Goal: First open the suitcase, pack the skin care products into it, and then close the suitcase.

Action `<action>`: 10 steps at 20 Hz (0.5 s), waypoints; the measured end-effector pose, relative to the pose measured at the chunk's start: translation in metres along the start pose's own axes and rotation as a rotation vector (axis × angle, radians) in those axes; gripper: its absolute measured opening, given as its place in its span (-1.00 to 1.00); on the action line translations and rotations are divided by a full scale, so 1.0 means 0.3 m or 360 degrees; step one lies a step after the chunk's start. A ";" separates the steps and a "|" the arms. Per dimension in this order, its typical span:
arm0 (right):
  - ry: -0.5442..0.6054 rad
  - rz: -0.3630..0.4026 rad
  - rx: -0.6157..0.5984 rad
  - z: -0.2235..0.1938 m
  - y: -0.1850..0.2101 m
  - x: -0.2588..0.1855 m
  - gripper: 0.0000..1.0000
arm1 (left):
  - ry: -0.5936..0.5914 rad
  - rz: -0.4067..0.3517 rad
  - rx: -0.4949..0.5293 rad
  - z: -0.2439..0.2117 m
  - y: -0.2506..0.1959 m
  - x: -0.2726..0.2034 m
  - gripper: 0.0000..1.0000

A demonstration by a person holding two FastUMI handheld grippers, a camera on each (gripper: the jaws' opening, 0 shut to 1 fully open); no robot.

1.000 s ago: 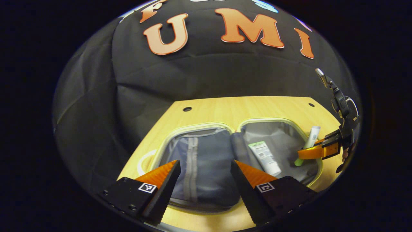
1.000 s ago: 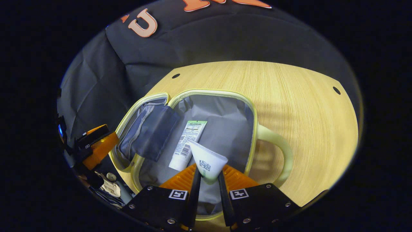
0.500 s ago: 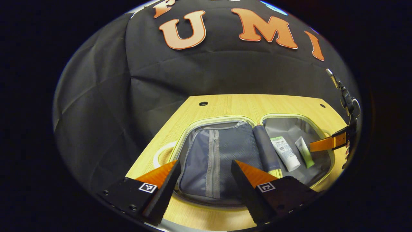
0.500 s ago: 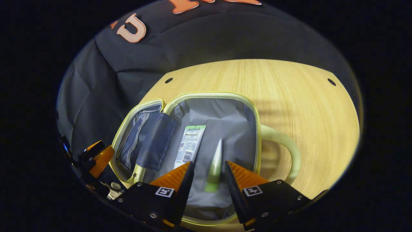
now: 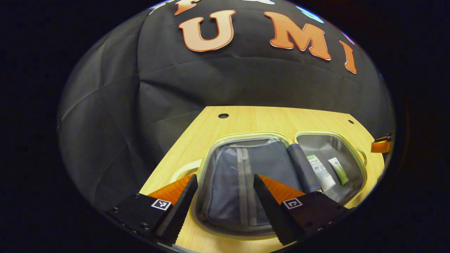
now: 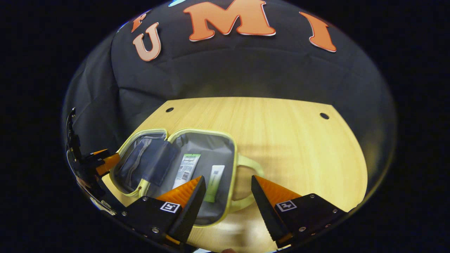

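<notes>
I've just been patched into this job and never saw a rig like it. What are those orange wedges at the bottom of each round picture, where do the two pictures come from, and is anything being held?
There is no robot arm: a person holds a two-finger gripper in each hand, and a fisheye camera rides on each. The orange wedges are that gripper's own fingers. In the left gripper view the left gripper is open with nothing between its fingers. In the right gripper view the right gripper is open too, also holding nothing; the left one also shows at that picture's far left edge.

On the wooden table a small suitcase with a pale yellow rim lies unzipped, both halves flat. The half with the handle holds two skin care products: a white tube and a smaller green-capped tube, side by side. The other half has a zipped mesh pocket.
</notes>
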State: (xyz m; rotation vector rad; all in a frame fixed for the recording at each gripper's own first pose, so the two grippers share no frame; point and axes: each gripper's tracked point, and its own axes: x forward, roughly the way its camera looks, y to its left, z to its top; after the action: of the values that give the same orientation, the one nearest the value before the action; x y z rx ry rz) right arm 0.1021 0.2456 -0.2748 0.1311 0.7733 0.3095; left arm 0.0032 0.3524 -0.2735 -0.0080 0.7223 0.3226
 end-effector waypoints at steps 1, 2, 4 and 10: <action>-0.0028 -0.0034 0.0014 0.015 -0.018 -0.020 0.69 | 0.0003 0.0010 -0.0023 0.003 0.035 0.011 0.97; -0.0064 -0.0075 0.0033 0.039 -0.046 -0.042 0.70 | 0.0017 0.0009 -0.0052 0.006 0.063 0.028 0.97; -0.0136 -0.0124 0.0055 0.085 -0.081 -0.077 0.70 | 0.0047 0.0007 -0.0106 0.002 0.113 0.060 0.97; -0.0493 -0.0323 -0.0011 0.268 -0.149 -0.198 0.75 | 0.0119 0.0034 -0.0108 -0.024 0.234 0.136 0.96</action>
State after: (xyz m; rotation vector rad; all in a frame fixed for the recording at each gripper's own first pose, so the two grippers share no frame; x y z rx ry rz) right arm 0.1289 0.1839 -0.1883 0.0901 0.4732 0.0953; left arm 0.0065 0.4301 -0.2982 -0.0770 0.7859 0.3687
